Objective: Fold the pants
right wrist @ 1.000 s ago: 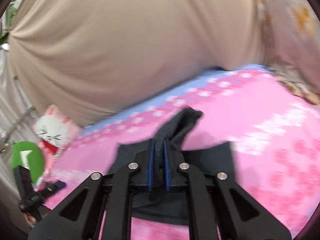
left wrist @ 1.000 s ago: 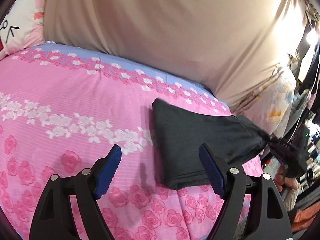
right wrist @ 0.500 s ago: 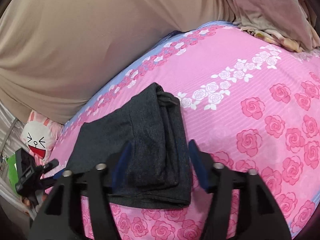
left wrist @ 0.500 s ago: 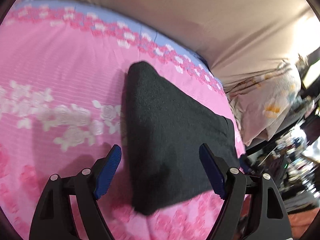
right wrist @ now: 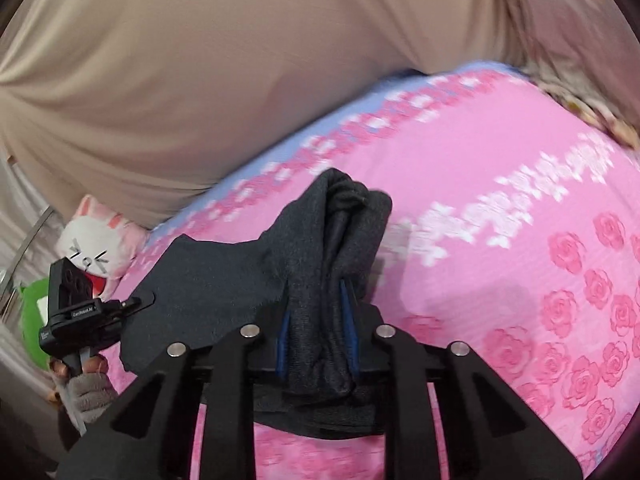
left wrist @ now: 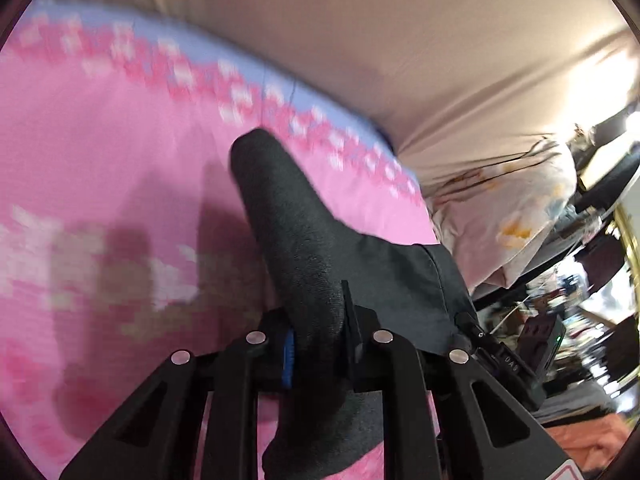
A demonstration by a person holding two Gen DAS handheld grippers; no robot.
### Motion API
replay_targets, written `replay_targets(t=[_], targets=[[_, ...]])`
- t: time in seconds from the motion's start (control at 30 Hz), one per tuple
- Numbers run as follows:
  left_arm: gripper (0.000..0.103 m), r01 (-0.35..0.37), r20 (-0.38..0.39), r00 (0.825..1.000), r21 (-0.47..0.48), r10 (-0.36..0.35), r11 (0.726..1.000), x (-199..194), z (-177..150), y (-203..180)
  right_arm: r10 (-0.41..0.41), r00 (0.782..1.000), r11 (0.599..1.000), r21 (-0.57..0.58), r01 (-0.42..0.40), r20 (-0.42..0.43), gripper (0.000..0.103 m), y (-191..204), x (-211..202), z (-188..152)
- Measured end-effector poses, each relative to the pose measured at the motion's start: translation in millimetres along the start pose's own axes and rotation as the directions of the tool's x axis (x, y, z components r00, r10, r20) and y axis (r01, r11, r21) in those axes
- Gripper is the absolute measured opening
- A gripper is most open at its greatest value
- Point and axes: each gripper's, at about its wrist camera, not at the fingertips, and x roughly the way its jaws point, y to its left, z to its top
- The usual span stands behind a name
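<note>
Both claws pinched the pants.
We had the left claw [left wrist: 316, 340] and right claw [right wrist: 316, 340] clamped on the folded dark-grey knit pants [right wrist: 240, 276] above the pink rose-print bed [right wrist: 500, 208]; uneven lifting might spill the layers.

One pair of dark pants [right wrist: 224, 280] lies on one pink flowered bed [right wrist: 500, 208]. Two grippers, left gripper [left wrist: 316, 344] and right gripper [right wrist: 316, 344]. One bunny plush [right wrist: 96, 244]. One beige curtain [right wrist: 224, 60].

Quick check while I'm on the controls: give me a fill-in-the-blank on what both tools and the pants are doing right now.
1. The left tool is shut on the ____.
2. The pants lie on a ____ floral bedspread.
3. The right tool is ____ on the pants.

Missing words: pants; pink; shut
</note>
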Motion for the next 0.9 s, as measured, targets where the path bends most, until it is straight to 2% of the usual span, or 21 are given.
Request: replay_targets(t=[0.07,0.1,0.13,0.17,0.2,0.23,0.27,0.3,0.37,0.43,0.5,0.53,0.57,0.6,0.63,0.7,0.73,0.8,0.9], targets=[[0.018,-0.059,0.017,0.998,0.021,0.058,0.998,-28,-6,9,0.003,0.999,1.000,-0.023,-0.004,-0.050,0.023,10,19,-14],[0.023,-0.097,0.010,0.995,0.021,0.097,0.995,-33,-11,17,-0.039,0.994,0.999,-0.041,0.035,-0.097,0.029,11,36,-26],[0.023,-0.153,-0.003,0.988,0.022,0.154,0.988,-35,-16,27,-0.113,0.986,0.993,-0.060,0.106,-0.126,0.029,9,50,-38],[0.023,-0.241,-0.029,0.970,0.018,0.241,0.970,-33,-24,42,-0.149,0.981,0.988,-0.063,0.142,-0.124,0.035,8,54,-45],[0.024,-0.302,-0.045,0.952,0.007,0.302,0.953,-31,-30,54,-0.166,0.982,0.986,-0.046,0.162,-0.090,0.049,6,51,-48],[0.025,-0.321,-0.040,0.946,-0.009,0.320,0.947,-32,-35,63,-0.171,0.982,0.985,-0.030,0.169,-0.078,0.052,7,43,-46],[0.025,-0.286,-0.019,0.958,-0.022,0.285,0.958,-40,-39,66,-0.161,0.985,0.987,-0.025,0.160,-0.069,0.052,10,35,-42],[0.022,-0.280,0.007,0.960,-0.020,0.280,0.960,-47,-38,62,-0.154,0.987,0.988,-0.034,0.152,-0.047,0.052,17,27,-34],[0.022,-0.305,0.116,0.947,0.032,0.299,0.952,-64,-34,37,-0.141,0.989,0.988,-0.073,0.138,-0.042,0.052,31,24,-21],[0.027,-0.309,0.187,0.939,0.100,0.287,0.946,-70,-31,7,-0.128,0.991,0.986,-0.110,0.123,-0.041,0.056,42,33,-8],[0.052,-0.272,0.199,0.950,0.153,0.240,0.950,-61,-30,-20,-0.178,0.984,0.976,-0.134,0.174,-0.021,0.056,48,43,-2],[0.053,-0.269,0.199,0.951,0.159,0.236,0.950,-56,-32,-26,-0.225,0.974,0.964,-0.139,0.225,0.019,0.056,47,47,4],[0.053,-0.258,0.192,0.956,0.179,0.224,0.949,-48,-37,-38,-0.233,0.972,0.962,-0.137,0.237,0.043,0.054,44,45,9],[0.055,-0.241,0.180,0.962,0.192,0.208,0.951,-43,-39,-42,-0.225,0.973,0.967,-0.108,0.229,0.048,0.045,34,44,13],[0.058,-0.198,0.141,0.975,0.225,0.169,0.954,-34,-46,-53,-0.218,0.975,0.972,-0.081,0.220,0.034,0.040,25,47,19],[0.080,-0.130,0.072,0.991,0.275,0.115,0.953,-19,-61,-63,-0.156,0.987,0.988,0.004,0.156,-0.024,0.040,2,45,19],[0.081,-0.112,0.043,0.994,0.299,0.103,0.948,-9,-68,-71,-0.121,0.992,0.992,0.033,0.122,-0.044,0.040,-5,41,16],[0.081,-0.091,-0.008,0.995,0.380,0.102,0.920,14,-85,-92,-0.027,0.997,0.996,0.082,0.032,-0.066,0.040,-15,29,5],[0.085,-0.092,-0.054,0.989,0.486,0.135,0.869,48,-110,-120,0.083,0.992,0.995,0.057,-0.078,-0.095,0.040,-9,12,-17]])
